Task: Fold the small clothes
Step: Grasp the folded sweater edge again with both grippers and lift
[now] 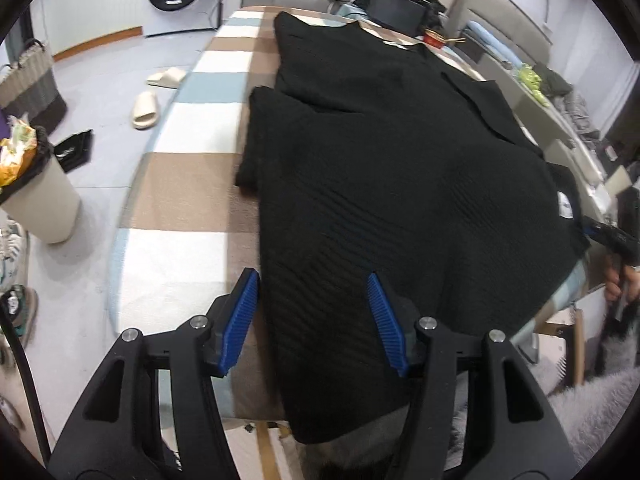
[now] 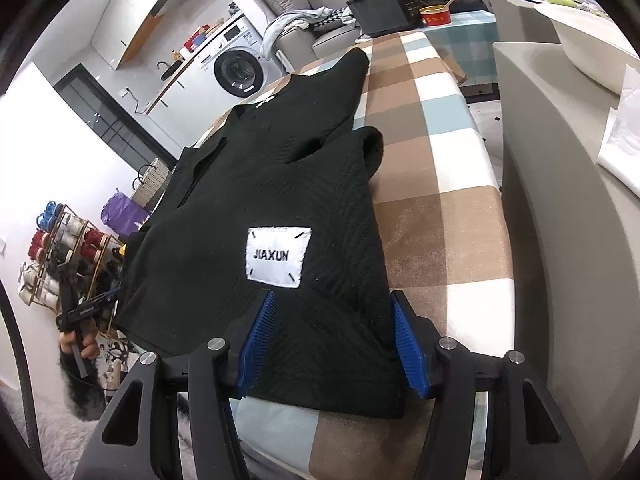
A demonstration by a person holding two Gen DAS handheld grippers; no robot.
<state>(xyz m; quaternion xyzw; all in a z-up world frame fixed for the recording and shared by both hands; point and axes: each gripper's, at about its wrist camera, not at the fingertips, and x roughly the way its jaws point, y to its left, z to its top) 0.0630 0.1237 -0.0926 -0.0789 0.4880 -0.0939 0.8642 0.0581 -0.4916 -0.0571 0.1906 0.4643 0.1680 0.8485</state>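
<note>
So far, the black top (image 1: 400, 168) is laid flat on the checked board (image 1: 188, 184), its hem hanging a little over the near end, and both sleeves appear to have been turned in over the body, so that a long narrow shape is left. The white label (image 2: 279, 257) is seen face up near the hem in the right wrist view. The crosswise folds, hem toward collar, are judged not yet made. The left gripper (image 1: 312, 312) is held over one hem corner and the right gripper (image 2: 334, 334) over the other; each is about half open, with cloth lying between the blue pads but not pinched, so nothing is gripped. A grasp on both corners is judged to be the step in hand.
</note>
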